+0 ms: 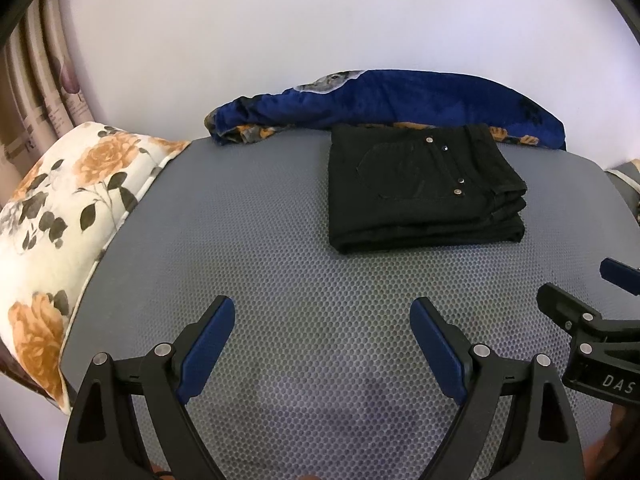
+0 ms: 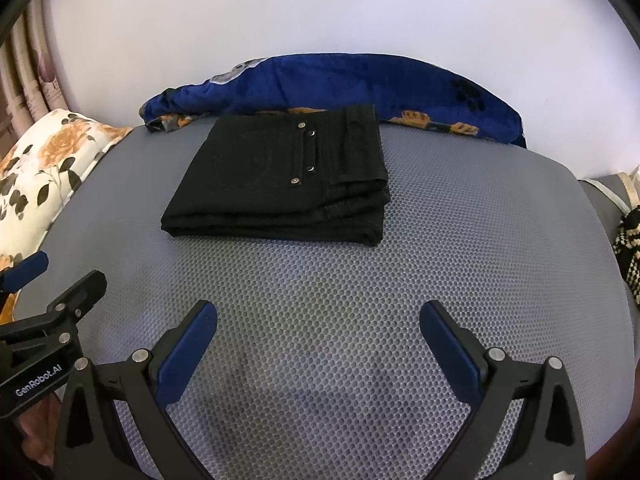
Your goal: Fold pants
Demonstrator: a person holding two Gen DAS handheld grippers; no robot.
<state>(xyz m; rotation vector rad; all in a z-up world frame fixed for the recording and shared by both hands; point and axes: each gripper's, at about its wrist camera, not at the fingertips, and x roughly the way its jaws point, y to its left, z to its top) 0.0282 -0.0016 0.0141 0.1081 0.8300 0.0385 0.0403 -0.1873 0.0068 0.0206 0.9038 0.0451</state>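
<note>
Black pants (image 1: 420,188) lie folded into a compact stack on the grey honeycomb mat (image 1: 260,240), back pocket and metal rivets facing up. In the right wrist view the same pants (image 2: 280,184) sit ahead and a little left on the mat (image 2: 460,240). My left gripper (image 1: 322,312) hovers over bare mat near the front, open, nothing between its blue pads. My right gripper (image 2: 318,316) is open too, well short of the pants and empty. Each gripper shows at the edge of the other's view: the right gripper (image 1: 588,292) and the left gripper (image 2: 52,276).
A blue blanket (image 1: 400,100) with orange flowers is bunched along the back of the mat, just behind the pants. A white pillow (image 1: 68,208) with orange roses lies on the left. A knitted black-and-beige cloth (image 2: 630,248) sits at the right edge. A white wall stands behind.
</note>
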